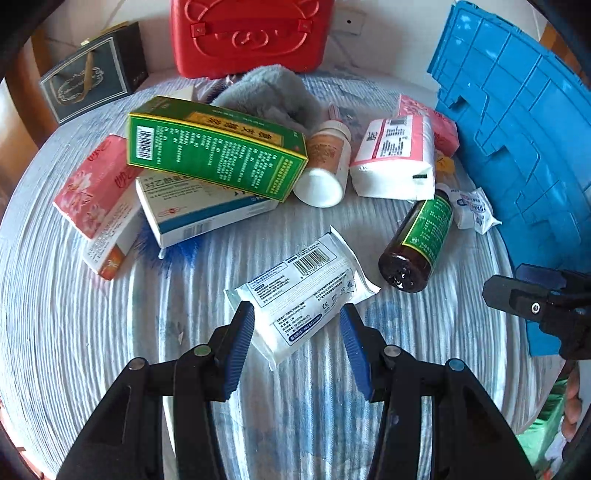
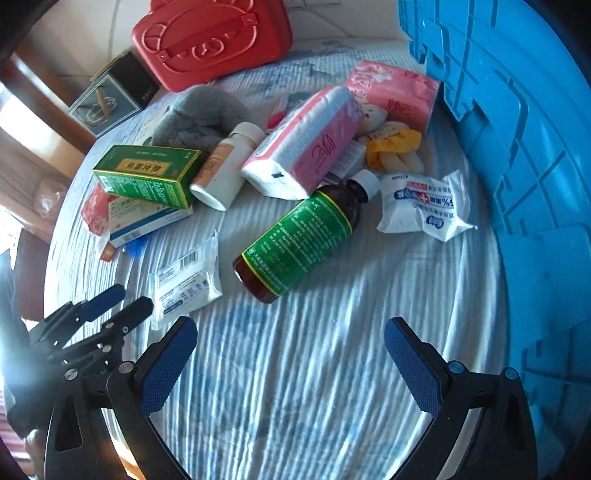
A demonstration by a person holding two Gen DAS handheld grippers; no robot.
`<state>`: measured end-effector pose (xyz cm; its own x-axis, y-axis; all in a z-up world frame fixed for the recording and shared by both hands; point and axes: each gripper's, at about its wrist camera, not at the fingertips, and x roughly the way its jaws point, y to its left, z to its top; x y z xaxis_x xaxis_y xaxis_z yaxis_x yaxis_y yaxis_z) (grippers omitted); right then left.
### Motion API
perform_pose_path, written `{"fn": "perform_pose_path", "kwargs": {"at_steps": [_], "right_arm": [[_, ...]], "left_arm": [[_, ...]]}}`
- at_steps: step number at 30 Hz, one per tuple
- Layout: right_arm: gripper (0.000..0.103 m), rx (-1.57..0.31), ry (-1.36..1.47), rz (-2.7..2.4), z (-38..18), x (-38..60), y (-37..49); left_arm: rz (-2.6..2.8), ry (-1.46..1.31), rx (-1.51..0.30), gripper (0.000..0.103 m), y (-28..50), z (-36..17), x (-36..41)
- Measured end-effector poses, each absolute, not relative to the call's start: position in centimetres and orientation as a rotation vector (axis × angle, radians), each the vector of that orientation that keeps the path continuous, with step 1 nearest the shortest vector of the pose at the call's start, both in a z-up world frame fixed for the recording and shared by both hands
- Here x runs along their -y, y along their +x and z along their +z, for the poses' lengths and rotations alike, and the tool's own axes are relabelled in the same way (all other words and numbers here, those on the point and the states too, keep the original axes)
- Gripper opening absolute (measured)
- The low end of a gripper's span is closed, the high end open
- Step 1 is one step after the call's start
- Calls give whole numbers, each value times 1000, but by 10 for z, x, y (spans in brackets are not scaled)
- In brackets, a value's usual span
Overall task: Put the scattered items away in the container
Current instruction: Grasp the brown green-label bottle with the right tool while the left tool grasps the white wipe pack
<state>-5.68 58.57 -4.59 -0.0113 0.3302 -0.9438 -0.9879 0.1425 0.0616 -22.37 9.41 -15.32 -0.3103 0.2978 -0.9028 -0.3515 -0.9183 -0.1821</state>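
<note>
My left gripper [image 1: 297,332] points down at a white packet with a barcode [image 1: 303,291] on the striped bedspread. Its blue pads stand on either side of the packet's near end, open, and I see no squeeze. My right gripper [image 2: 291,347] is wide open over bare bedspread, with nothing between its fingers. A brown bottle with a green label [image 2: 295,240] lies just ahead of it. The blue container [image 2: 517,147] stands at the right. Beyond lie a green box [image 1: 218,147], a white bottle [image 1: 327,162] and a pink-and-white tissue pack [image 1: 395,158].
A wipes packet [image 2: 424,203] and a small plush toy [image 2: 391,144] lie by the container wall. A grey plush [image 1: 269,92], a red case [image 1: 251,33] and a dark gift bag [image 1: 92,81] sit at the back. More boxes [image 1: 199,210] are stacked at the left.
</note>
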Motion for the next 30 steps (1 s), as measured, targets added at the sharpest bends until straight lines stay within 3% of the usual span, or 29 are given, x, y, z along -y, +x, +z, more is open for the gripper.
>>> {"fn": "perform_pose_path", "kwargs": {"at_steps": [15, 18, 24, 30], "right_arm": [[103, -1171, -654, 1068, -86, -610, -60], [103, -1169, -641, 1045, -91, -619, -62], [103, -1163, -645, 981, -105, -635, -54], [103, -1181, -665, 936, -122, -645, -48]], "left_arm": [[2096, -1417, -296, 48, -245, -185, -118], [2078, -1409, -316, 59, -251, -190, -121], [2033, -1436, -221, 65, -270, -200, -121], [2052, -1364, -331, 80, -263, -203, -134]]}}
